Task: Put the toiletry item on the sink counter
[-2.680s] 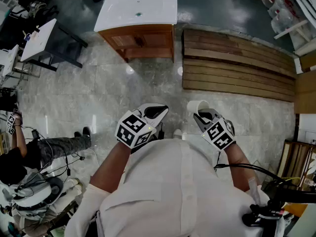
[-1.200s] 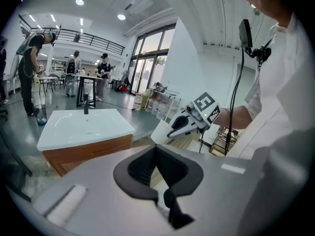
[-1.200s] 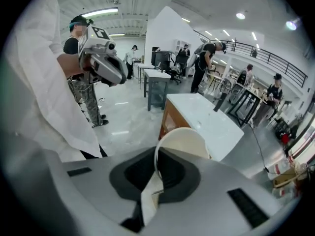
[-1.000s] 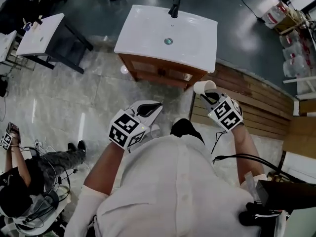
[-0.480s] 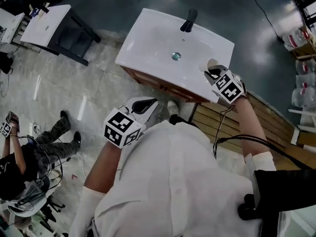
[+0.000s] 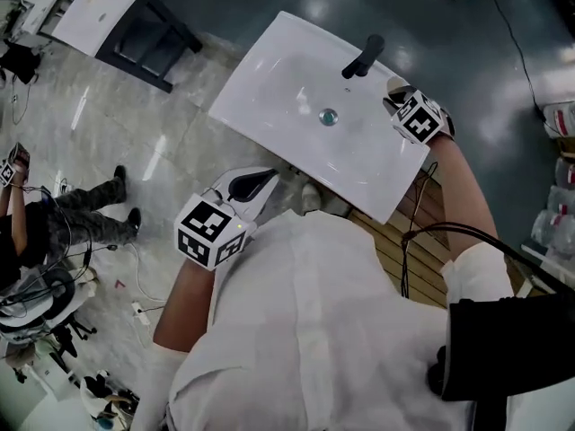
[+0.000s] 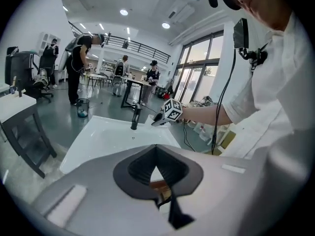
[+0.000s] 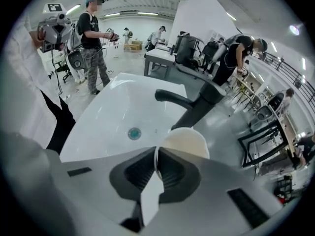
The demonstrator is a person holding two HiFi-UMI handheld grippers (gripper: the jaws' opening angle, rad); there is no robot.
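Observation:
A white sink counter (image 6: 269, 79) with a black faucet (image 6: 363, 57) and a round drain (image 6: 329, 115) stands in front of me. My right gripper (image 6: 396, 95) is over its back right corner, just right of the faucet, shut on the rim of a cream-white cup (image 6: 394, 84). In the right gripper view the cup (image 8: 189, 142) sticks out past the jaws, with the faucet (image 8: 194, 107) right behind it. My left gripper (image 6: 254, 183) hangs shut with nothing in it, short of the counter's near edge. The left gripper view shows the basin (image 7: 108, 136) ahead.
A second white-topped table on a dark frame (image 6: 99, 12) stands at the far left. A person sits on the floor at the left (image 6: 54, 223) among cables. Wooden slats (image 6: 404, 241) lie under the sink's right side. Several people stand in the background.
The sink has come from far ahead to directly below me. My right gripper has carried the cup forward from over the floor to beside the faucet. The left gripper stays shut near my body.

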